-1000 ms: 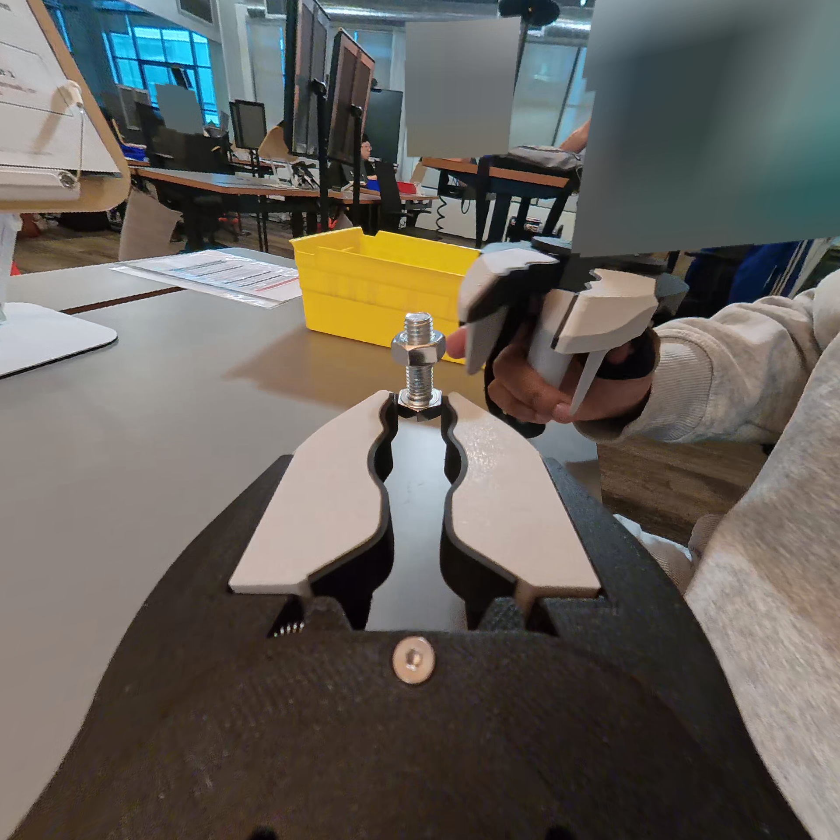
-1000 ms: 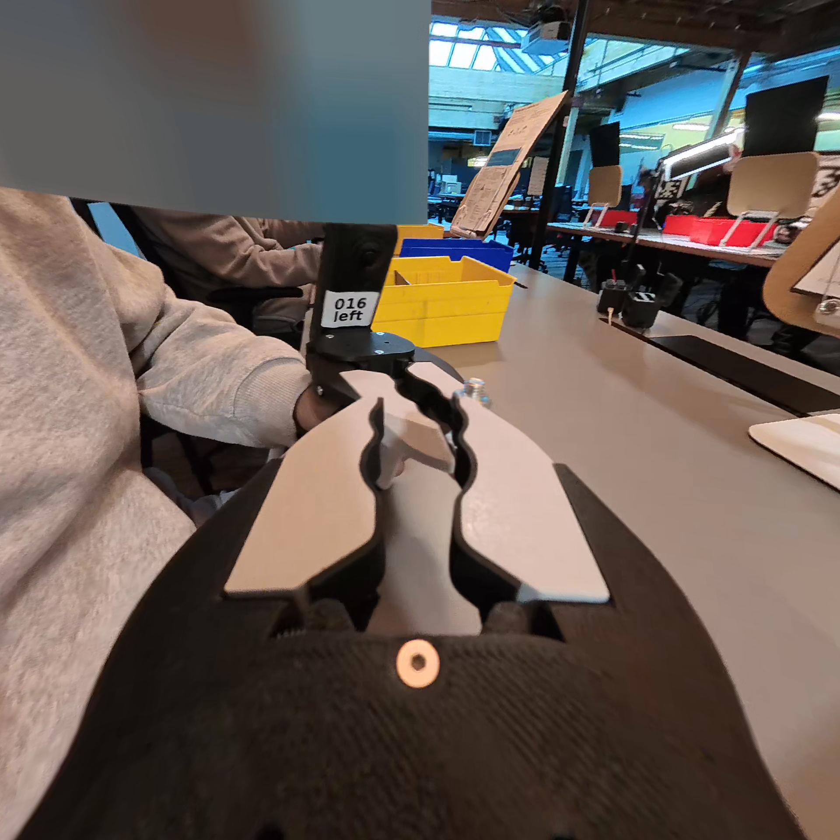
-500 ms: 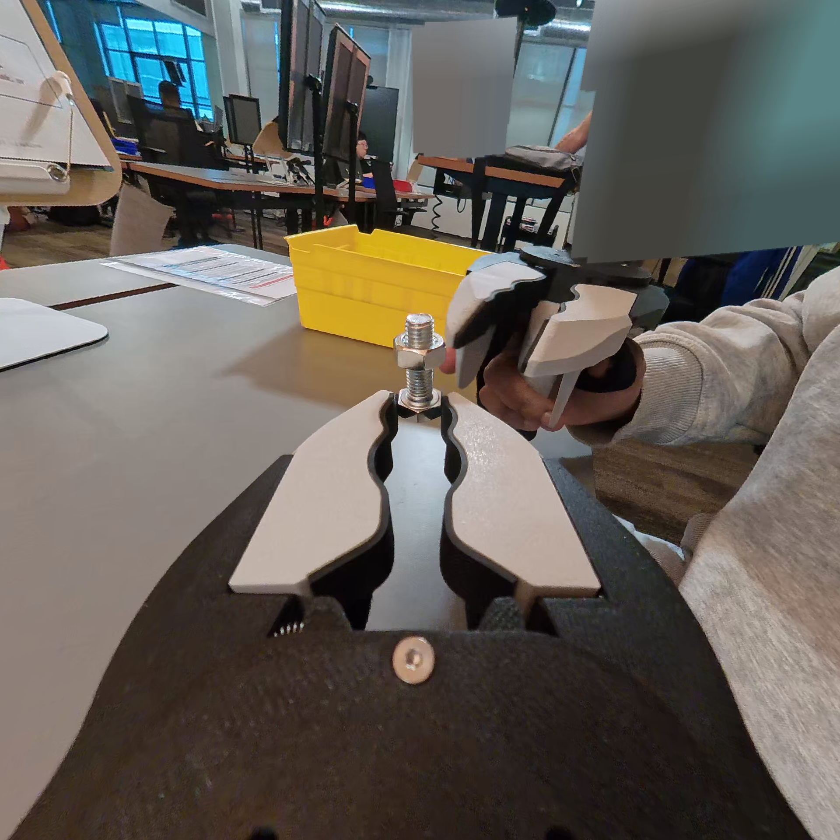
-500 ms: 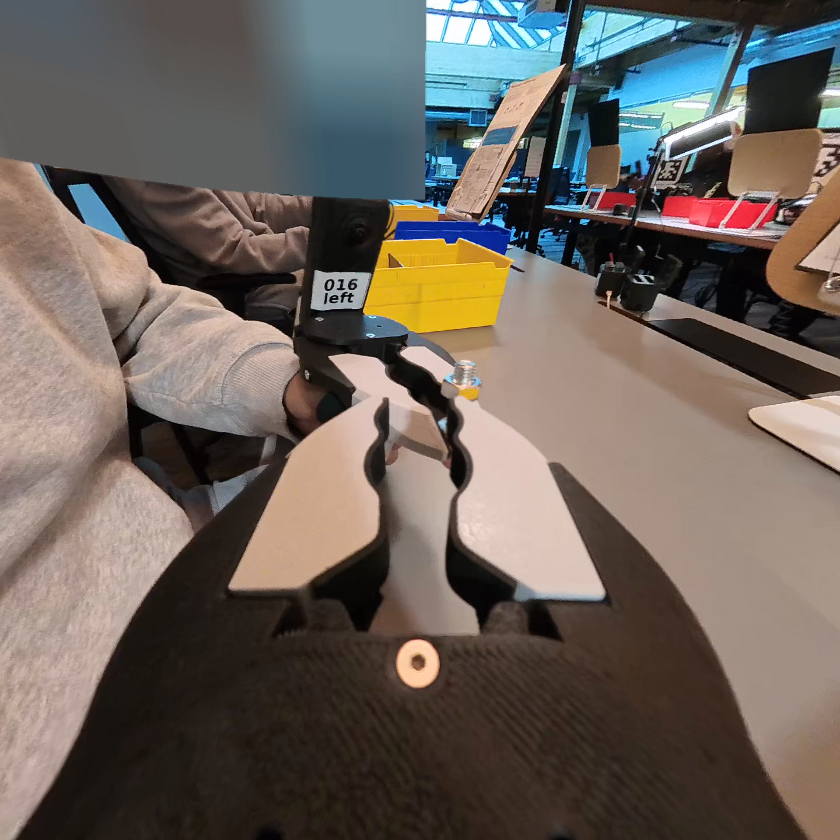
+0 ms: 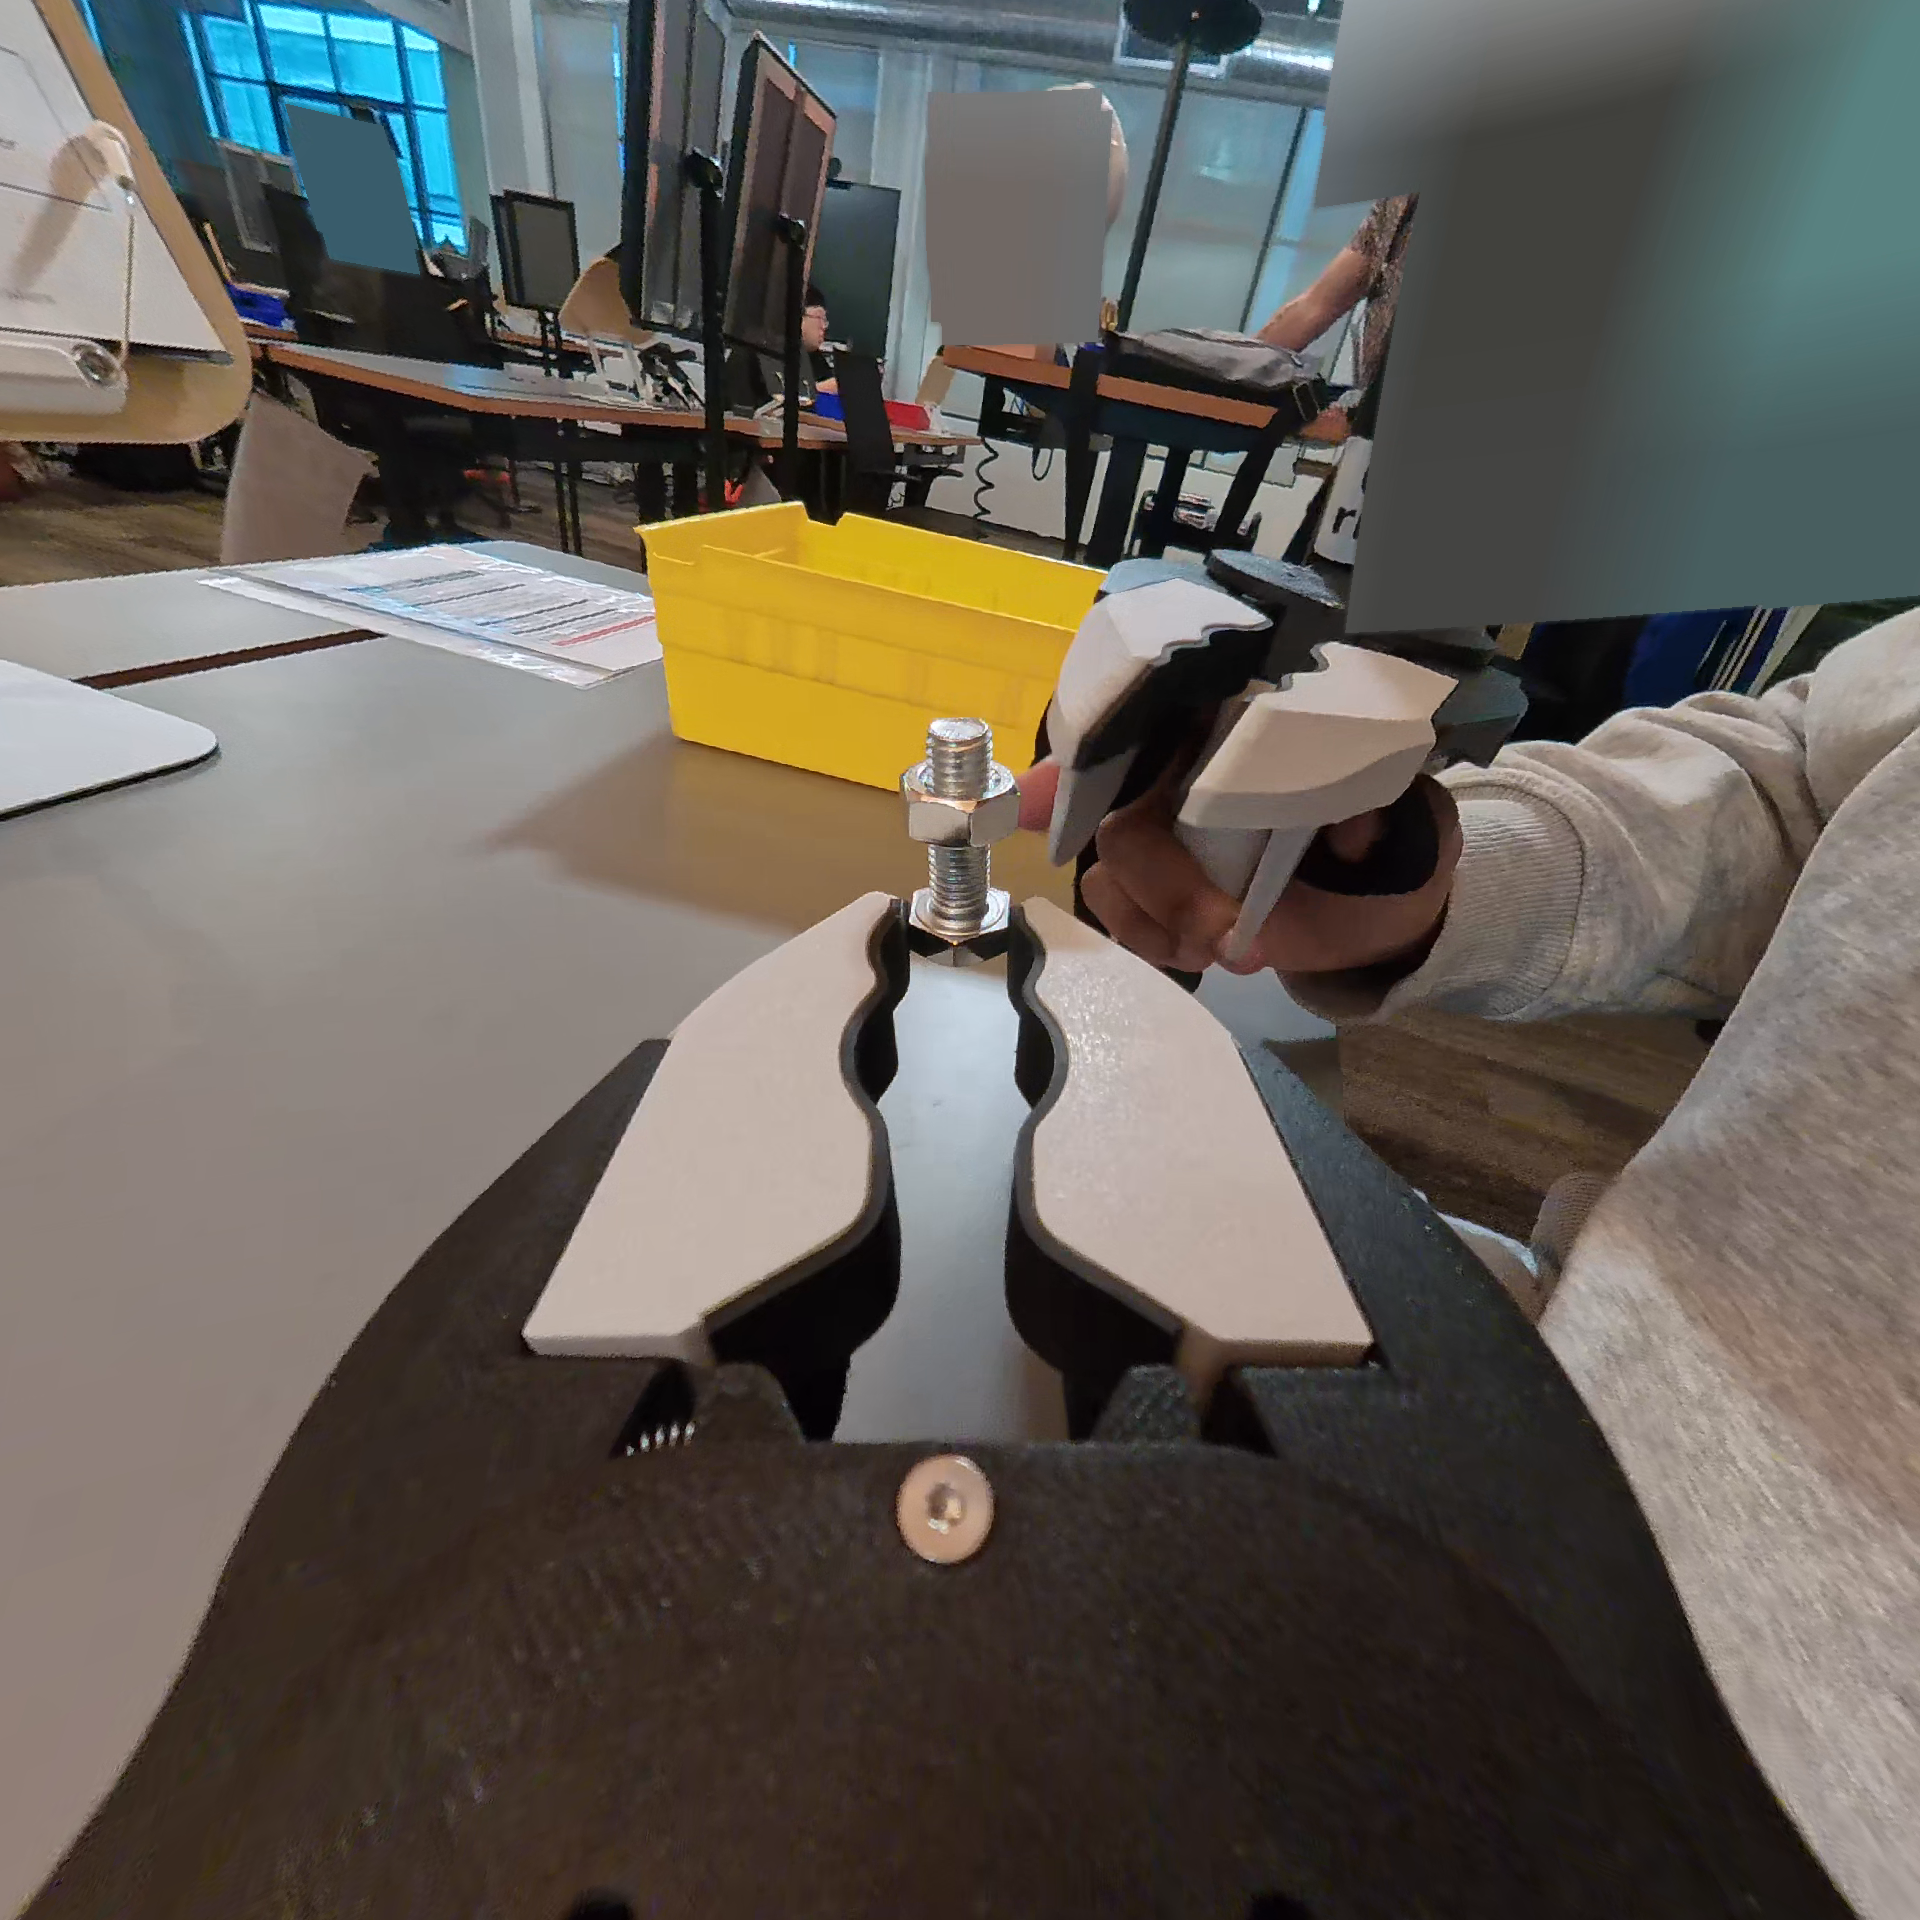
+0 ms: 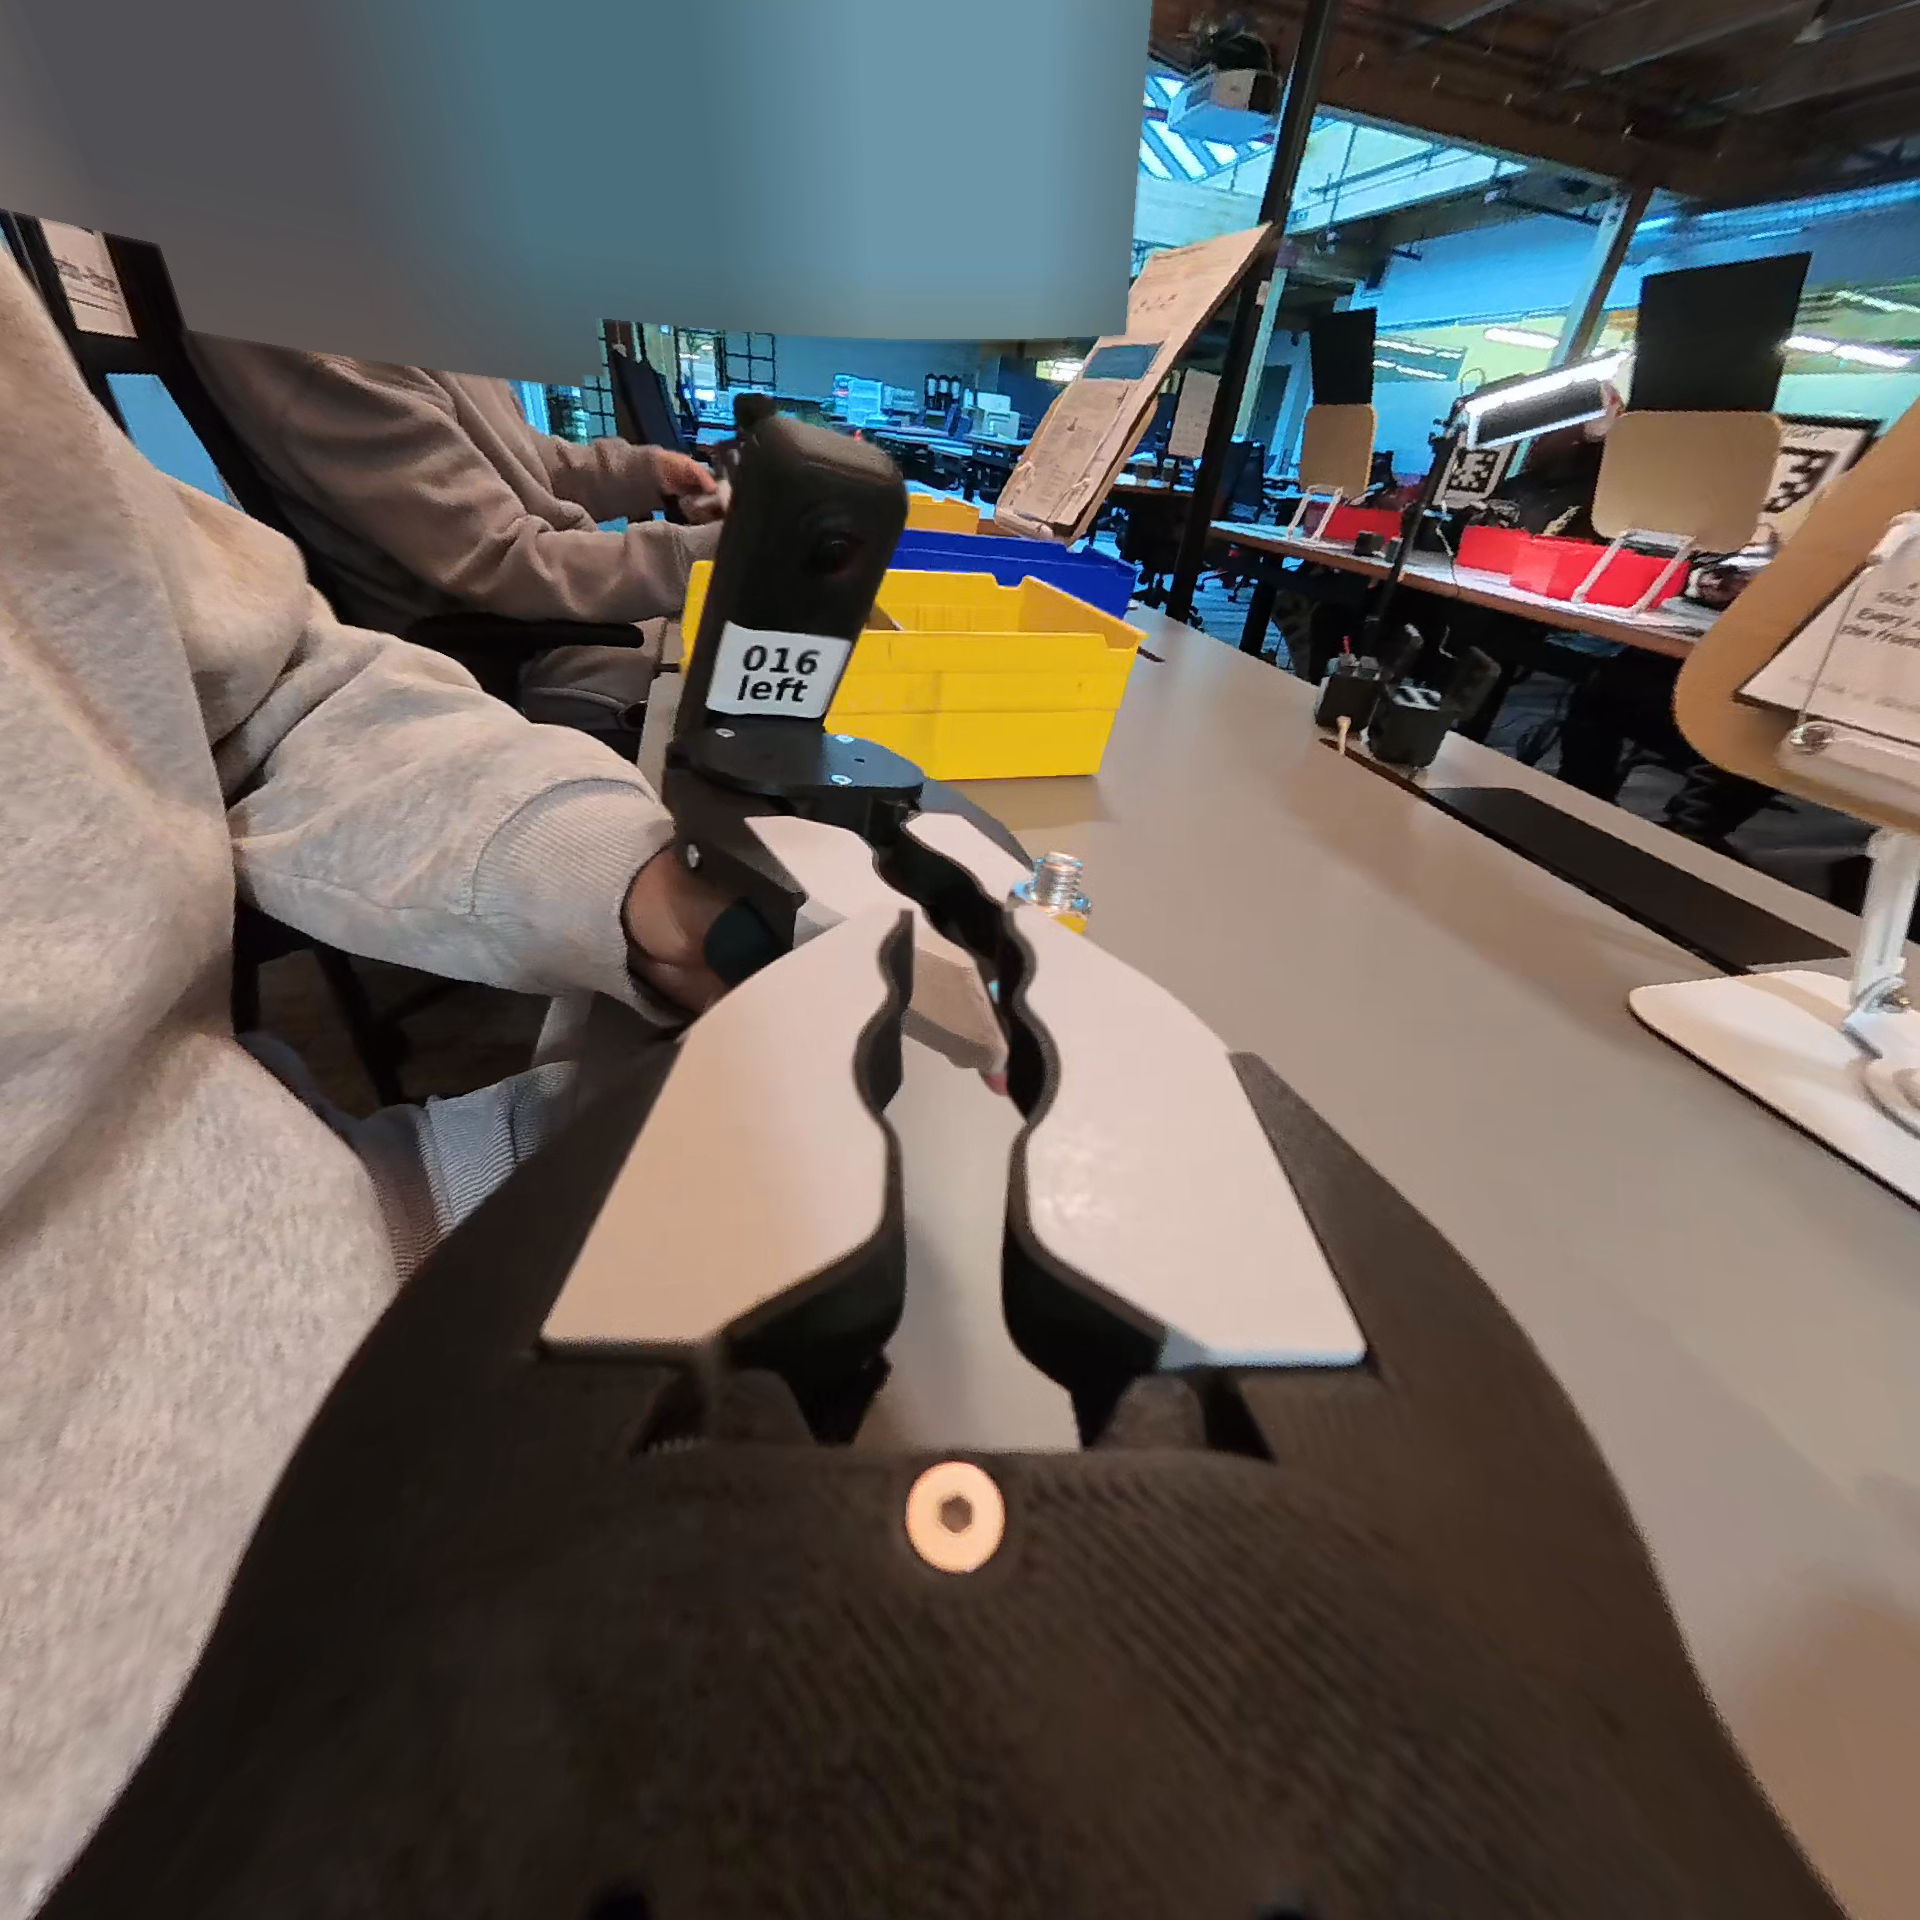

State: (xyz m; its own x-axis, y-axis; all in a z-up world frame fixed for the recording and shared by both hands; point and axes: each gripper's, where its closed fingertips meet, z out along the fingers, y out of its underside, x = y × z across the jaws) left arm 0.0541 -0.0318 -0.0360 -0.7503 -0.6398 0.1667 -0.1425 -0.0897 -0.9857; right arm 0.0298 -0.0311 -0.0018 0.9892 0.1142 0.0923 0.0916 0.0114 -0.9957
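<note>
Upright bolt (image 5: 957, 831) — in L hand-held gripper (image 5: 956, 920)

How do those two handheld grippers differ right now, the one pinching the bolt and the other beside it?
The left gripper is shut on the upright bolt, gripping its base; the right gripper holds nothing, its fingers slightly apart. The left gripper lies level along the table; the right gripper tilts downward, its tip beside the nut on the bolt. Both have pale wavy fingers on black bodies.

A yellow plastic bin (image 5: 862, 644) is sitting on the grey surface (image 5: 312, 935), with a laminated printed sheet (image 5: 457, 608) lying beside it. A blue plastic bin (image 6: 1013, 566) is standing behind the yellow one. Red trays (image 6: 1558, 566) are resting on a far desk.
</note>
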